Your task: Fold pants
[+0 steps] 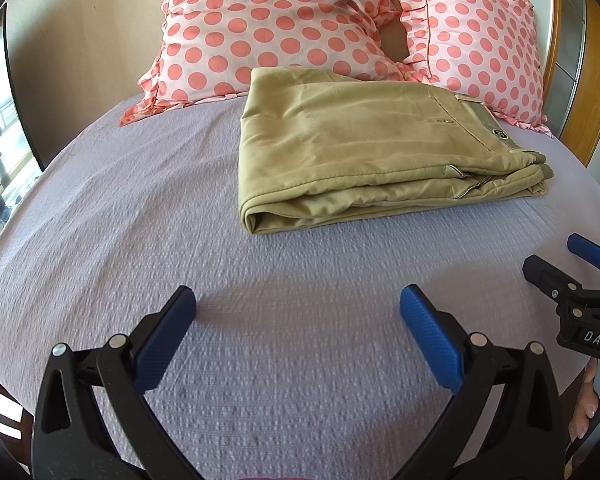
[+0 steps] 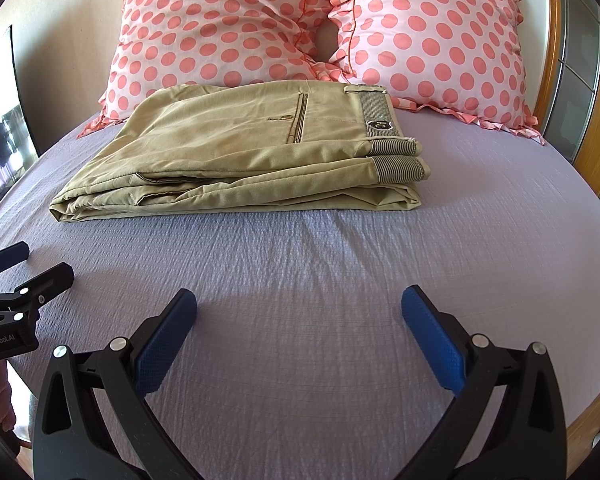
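Observation:
Khaki pants lie folded into a flat rectangle on the lavender bedspread, just in front of the pillows. They also show in the right wrist view, waistband to the right. My left gripper is open and empty, low over the bedspread, well short of the pants. My right gripper is open and empty, also short of the pants. Each gripper shows at the edge of the other's view: the right one and the left one.
Two pink polka-dot pillows lean against the wall behind the pants. A wooden headboard frame runs along the right. A dark-framed window or mirror is at the left. The bed's near edge shows at lower right.

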The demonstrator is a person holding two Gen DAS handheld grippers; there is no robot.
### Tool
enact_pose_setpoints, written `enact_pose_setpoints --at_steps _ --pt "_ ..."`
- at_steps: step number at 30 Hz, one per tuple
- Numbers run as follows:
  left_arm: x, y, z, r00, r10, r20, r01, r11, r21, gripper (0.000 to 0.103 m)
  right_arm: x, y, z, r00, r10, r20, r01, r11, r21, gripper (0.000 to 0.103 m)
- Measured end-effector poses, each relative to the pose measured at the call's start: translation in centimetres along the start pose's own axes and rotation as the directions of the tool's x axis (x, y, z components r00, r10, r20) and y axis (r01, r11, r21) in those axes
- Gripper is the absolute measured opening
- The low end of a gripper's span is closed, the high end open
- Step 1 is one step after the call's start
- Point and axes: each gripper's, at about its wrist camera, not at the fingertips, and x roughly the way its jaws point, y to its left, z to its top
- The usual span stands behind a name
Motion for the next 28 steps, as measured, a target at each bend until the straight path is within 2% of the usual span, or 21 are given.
enact_pose_setpoints --at_steps 28 --pt "-0.11 0.12 -0.14 1.000 -0.004 0.022 0.004 1.000 0.009 0.101 -0.01 -0.05 0.01 1.000 0.001 0.000 -0.001 1.000 0.000 0.102"
